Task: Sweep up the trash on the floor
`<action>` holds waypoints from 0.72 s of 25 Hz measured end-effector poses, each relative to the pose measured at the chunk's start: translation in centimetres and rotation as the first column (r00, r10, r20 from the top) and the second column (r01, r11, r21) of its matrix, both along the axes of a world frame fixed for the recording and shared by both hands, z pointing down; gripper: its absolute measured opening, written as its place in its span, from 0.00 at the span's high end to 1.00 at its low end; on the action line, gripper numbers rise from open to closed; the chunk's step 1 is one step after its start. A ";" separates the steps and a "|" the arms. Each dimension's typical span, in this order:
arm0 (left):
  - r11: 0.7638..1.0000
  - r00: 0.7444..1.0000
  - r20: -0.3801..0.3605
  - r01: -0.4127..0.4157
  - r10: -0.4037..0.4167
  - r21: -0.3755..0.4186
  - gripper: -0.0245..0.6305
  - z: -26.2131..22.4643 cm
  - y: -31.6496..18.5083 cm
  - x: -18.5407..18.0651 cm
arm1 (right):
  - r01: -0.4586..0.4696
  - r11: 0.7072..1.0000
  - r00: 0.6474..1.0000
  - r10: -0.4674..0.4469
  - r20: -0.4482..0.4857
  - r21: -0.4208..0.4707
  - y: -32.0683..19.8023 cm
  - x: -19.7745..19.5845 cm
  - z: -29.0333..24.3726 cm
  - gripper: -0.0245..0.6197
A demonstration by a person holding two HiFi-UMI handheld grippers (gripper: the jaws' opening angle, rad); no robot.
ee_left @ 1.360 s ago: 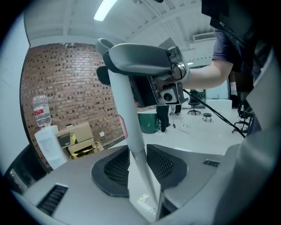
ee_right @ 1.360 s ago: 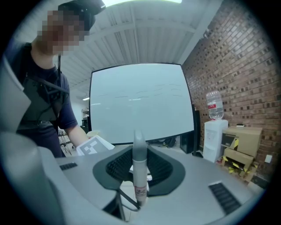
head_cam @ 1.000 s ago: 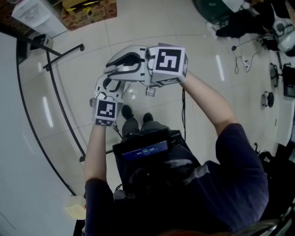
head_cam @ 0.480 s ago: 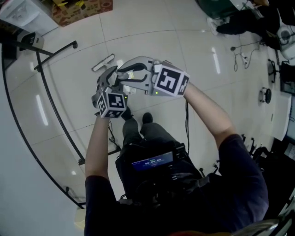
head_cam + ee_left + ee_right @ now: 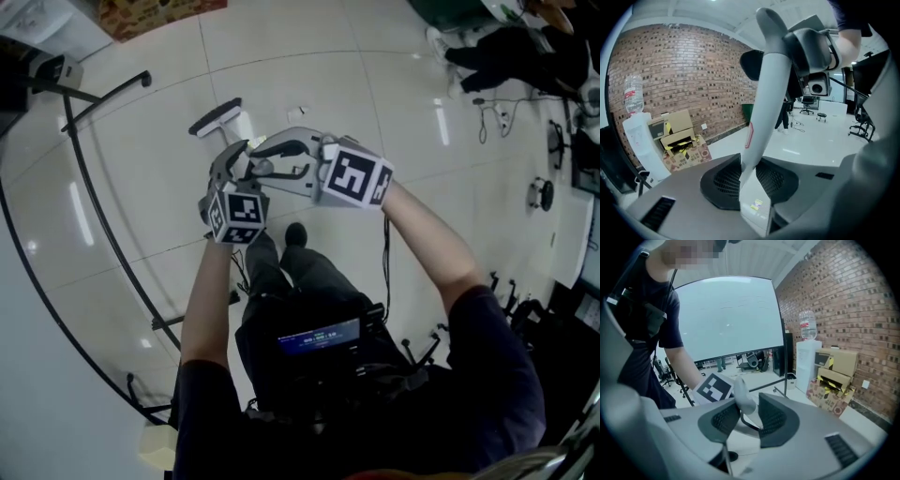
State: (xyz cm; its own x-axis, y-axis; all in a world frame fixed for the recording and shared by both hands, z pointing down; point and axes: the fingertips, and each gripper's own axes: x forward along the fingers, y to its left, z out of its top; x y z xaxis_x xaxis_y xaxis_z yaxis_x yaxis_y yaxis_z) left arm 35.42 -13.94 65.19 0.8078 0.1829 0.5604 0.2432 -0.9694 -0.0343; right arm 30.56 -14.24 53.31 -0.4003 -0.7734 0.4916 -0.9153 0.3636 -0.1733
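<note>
Left gripper view: left tongs [image 5: 750, 177] clamp the broom handle [image 5: 769, 93], likely light and stiff; right tongs [image 5: 747, 416], just opening wider, hold its top.

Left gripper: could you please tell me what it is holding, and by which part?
The left gripper is shut on a white handle, gripping its shaft below the curved top end.

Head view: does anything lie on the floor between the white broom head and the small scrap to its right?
Nothing visible does. Bare tile separates the broom head from the pale scrap. The left gripper, shut on the handle, sits nearer the person, off that line.
</note>
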 end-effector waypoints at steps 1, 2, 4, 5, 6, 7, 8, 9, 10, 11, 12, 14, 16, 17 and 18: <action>0.999 1.000 0.014 0.017 -0.016 -0.032 0.82 0.1 0.3 -0.1 | -0.008 1.000 1.000 0.008 0.005 -0.004 0.3 -0.2 0.1 0.75; 0.997 0.999 0.031 0.043 -0.040 -0.072 0.81 0.1 0.4 -0.4 | -0.022 1.000 1.000 0.022 0.014 -0.009 0.5 -0.4 0.1 0.75; 0.984 0.993 0.063 0.108 -0.100 -0.144 0.80 0.0 0.7 -1.0 | -0.053 0.999 0.998 0.053 0.039 -0.012 0.9 -1.0 -0.2 0.75; 0.979 0.990 0.072 0.128 -0.118 -0.156 0.80 -0.1 0.9 -1.3 | -0.059 0.998 0.997 0.059 0.048 -0.010 1.1 -1.4 -0.3 0.75; 0.979 0.989 0.081 0.133 -0.121 -0.155 0.80 -0.2 1.2 -1.7 | -0.057 0.998 0.997 0.058 0.049 -0.010 1.5 -1.9 -0.4 0.74; 0.981 0.989 0.091 0.125 -0.113 -0.150 0.80 -0.1 1.6 -2.2 | -0.050 0.999 0.998 0.050 0.046 -0.012 1.9 -2.5 -0.3 0.74; 0.983 0.990 0.102 0.113 -0.099 -0.145 0.80 0.1 2.2 -2.7 | -0.041 0.999 0.998 0.042 0.042 -0.016 2.5 -3.1 -0.2 0.74; 0.984 0.990 0.113 0.104 -0.088 -0.145 0.80 0.3 2.9 -3.3 | -0.034 0.999 0.999 0.035 0.041 -0.018 3.1 -3.8 0.0 0.74; 0.984 0.989 0.122 0.102 -0.085 -0.148 0.80 0.5 3.5 -3.9 | -0.030 0.999 0.999 0.030 0.044 -0.017 3.7 -4.4 0.2 0.74; 0.982 0.988 0.126 0.105 -0.086 -0.154 0.79 0.6 4.1 -4.3 | -0.031 0.999 0.998 0.031 0.050 -0.013 4.3 -4.9 0.3 0.74; 0.981 0.988 0.126 0.110 -0.090 -0.161 0.80 0.6 4.7 -4.7 | -0.038 0.999 0.998 0.038 0.058 -0.005 4.8 -5.3 0.3 0.74; 0.976 0.987 0.126 0.118 -0.096 -0.181 0.79 0.3 6.0 -5.2 | -0.062 0.998 0.995 0.061 0.079 0.012 6.0 -5.7 0.0 0.74; 0.971 0.987 0.128 0.126 -0.101 -0.204 0.79 0.1 7.3 -5.6 | -0.091 0.996 0.991 0.088 0.099 0.021 7.1 -5.9 -0.3 0.74; 0.969 0.986 0.129 0.128 -0.102 -0.212 0.79 0.0 7.9 -5.8 | -0.103 0.994 0.989 0.100 0.107 0.021 7.7 -6.0 -0.4 0.74; 0.968 0.986 0.130 0.129 -0.102 -0.217 0.79 0.0 8.5 -5.9 | -0.115 0.993 0.987 0.112 0.115 0.020 8.3 -6.1 -0.5 0.74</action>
State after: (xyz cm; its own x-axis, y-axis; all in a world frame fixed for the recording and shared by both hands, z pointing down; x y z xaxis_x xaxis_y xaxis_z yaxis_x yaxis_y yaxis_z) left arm 29.50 -5.41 65.17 0.7619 0.2238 0.6078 0.1184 -0.9707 0.2090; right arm 24.44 -5.93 52.79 -0.3608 -0.8291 0.4272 -0.9260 0.2639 -0.2700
